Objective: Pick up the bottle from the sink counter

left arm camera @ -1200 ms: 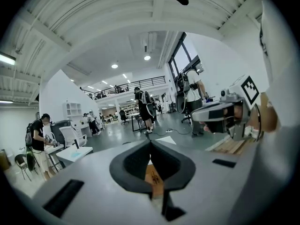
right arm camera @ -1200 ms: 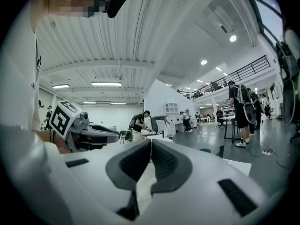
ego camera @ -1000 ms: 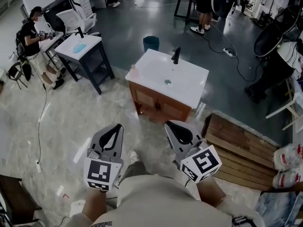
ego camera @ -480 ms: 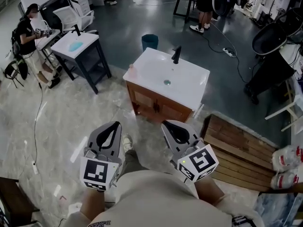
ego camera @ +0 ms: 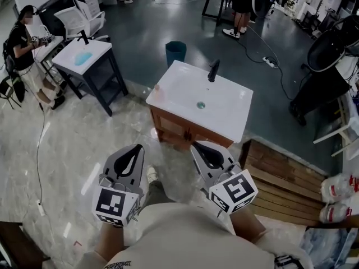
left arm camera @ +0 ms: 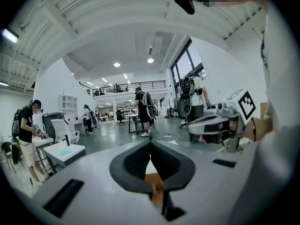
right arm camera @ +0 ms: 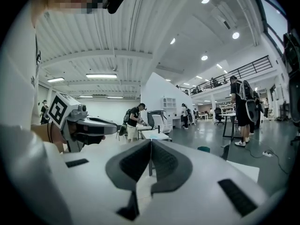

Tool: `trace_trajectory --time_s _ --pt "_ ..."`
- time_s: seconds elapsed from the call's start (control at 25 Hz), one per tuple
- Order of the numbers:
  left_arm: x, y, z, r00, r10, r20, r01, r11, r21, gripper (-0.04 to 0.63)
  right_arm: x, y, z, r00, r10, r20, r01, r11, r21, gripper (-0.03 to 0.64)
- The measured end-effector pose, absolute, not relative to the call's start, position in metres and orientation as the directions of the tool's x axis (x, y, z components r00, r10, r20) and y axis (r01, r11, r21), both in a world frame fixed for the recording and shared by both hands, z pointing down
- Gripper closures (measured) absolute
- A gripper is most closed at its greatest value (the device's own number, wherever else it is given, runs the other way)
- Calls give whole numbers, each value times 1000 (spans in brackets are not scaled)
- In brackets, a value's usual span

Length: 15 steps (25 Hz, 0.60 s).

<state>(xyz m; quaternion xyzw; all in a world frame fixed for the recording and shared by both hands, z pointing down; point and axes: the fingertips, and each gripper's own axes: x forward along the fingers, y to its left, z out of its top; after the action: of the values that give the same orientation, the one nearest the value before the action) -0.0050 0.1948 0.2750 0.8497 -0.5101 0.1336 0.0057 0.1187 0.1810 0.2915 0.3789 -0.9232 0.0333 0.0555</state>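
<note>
A small pale pink bottle [ego camera: 159, 90] stands at the near left corner of the white sink counter [ego camera: 224, 108], which sits on a brown wooden cabinet with a black faucet [ego camera: 213, 70] at its back edge. My left gripper [ego camera: 137, 148] and right gripper [ego camera: 196, 145] are held side by side in front of my body, short of the cabinet and well apart from the bottle. Both are shut with nothing between the jaws. The left gripper view shows the shut left gripper [left arm camera: 150, 142] over a bit of the cabinet; the right gripper view shows the shut right gripper [right arm camera: 151, 142].
A dark table with a white top [ego camera: 90, 58] stands to the left, with a seated person [ego camera: 19, 43] beside it. A teal bin [ego camera: 175, 52] is behind the counter. A wooden pallet [ego camera: 280, 178] lies to the right. People [ego camera: 242, 4] stand at the back. A cable [ego camera: 39, 150] runs across the floor.
The view has shifted slightly toward the sink counter, which now sits a little lower and nearer. Both grippers stay shut and side by side in front of my body.
</note>
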Motion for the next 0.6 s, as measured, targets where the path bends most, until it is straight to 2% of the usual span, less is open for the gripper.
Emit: trace_trajectory --time_s 0.6 --pt "-130 5 265 511 -818 263 -828 -551 -105 589 -4 0 271 -641 -743 190 -757 653 1 618"
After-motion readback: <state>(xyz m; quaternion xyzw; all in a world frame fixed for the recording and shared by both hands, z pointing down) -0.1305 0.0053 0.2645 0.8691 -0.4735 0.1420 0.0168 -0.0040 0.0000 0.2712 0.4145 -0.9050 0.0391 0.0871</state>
